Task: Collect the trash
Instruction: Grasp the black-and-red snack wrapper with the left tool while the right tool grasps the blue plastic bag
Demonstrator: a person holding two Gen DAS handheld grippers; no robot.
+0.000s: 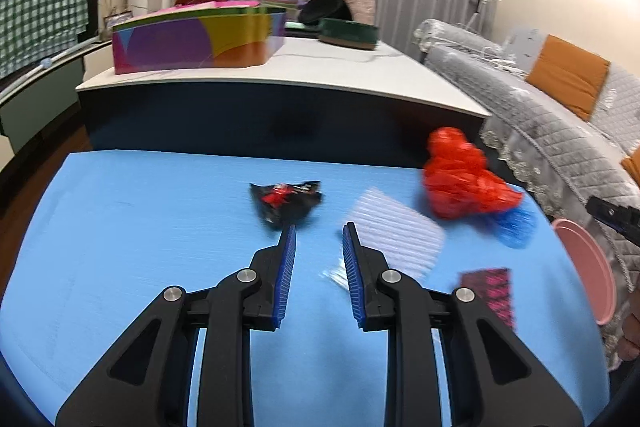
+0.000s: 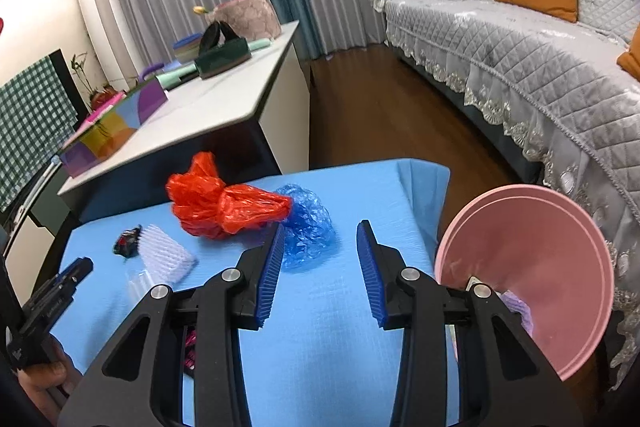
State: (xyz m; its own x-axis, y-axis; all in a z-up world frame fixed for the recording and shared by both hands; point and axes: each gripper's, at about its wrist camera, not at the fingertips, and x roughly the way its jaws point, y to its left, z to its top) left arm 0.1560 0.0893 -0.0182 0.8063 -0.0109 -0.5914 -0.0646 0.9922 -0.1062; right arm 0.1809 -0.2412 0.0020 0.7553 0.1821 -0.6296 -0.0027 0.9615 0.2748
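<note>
A: Item one, left gripper (image 1: 319,233)?
B: Black plastic arms, ribbed blue pads. Jaws stand narrowly apart with nothing between them, above the light-blue cloth-covered table (image 1: 140,227).

A: Trash nearest it?
B: Just ahead of the left pad tip, a crumpled black foil wrapper with red print (image 1: 286,201). Just ahead and right of the right pad, a white ribbed foam-net sleeve (image 1: 394,231), flat, oblong. Beside that pad's lower edge, a scrap of clear film (image 1: 334,273). Further right and nearer, a black-and-pink printed packet (image 1: 492,291), flat.

A: Item two, right gripper (image 2: 322,233)?
B: Same make. Jaws moderately apart, empty; bare table shows in the gap.

A: Trash by it?
B: Touching in view the left pad tip, a crinkled translucent blue plastic bag (image 2: 310,227), bunched. Ahead and left of that, against it, a knotted glossy red-orange plastic bag (image 2: 216,205), rumpled.

A: Receptacle?
B: A round pink plastic basin (image 2: 560,247), smooth-walled, just right of the right gripper, off the table's edge; a pale purple scrap (image 2: 516,305) lies inside.
</note>
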